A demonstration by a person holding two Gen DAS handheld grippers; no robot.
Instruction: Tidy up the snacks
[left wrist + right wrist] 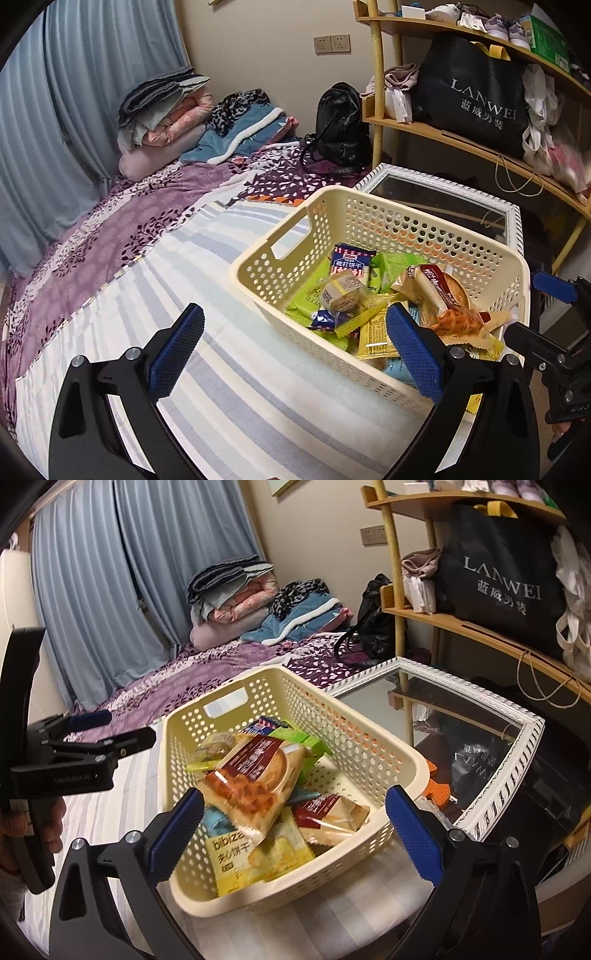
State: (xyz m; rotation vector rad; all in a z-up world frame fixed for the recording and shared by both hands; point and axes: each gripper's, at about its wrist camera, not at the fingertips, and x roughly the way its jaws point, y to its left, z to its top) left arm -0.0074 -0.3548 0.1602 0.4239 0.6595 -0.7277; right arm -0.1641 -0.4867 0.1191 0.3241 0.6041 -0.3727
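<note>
A cream perforated basket (369, 195) (388, 734) stands on the striped bed sheet (221, 387), holding several snack packets. Among them are a blue cracker packet (351, 262), green packets (314, 299), a large red-and-orange packet (255, 775) and a yellow biscuit packet (236, 856). My left gripper (295, 317) is open at the basket's near left corner, one finger over the sheet and one over the snacks. My right gripper (295, 797) is open over the basket's near end, and its pads touch nothing. Each gripper also shows at the edge of the other's view.
A glass-topped table with a white frame (443, 199) (480, 720) sits right behind the basket. A bamboo shelf (461, 136) with a black shopping bag rises behind it. A black backpack (340, 125), folded blankets (166, 118) and curtains line the far side of the bed.
</note>
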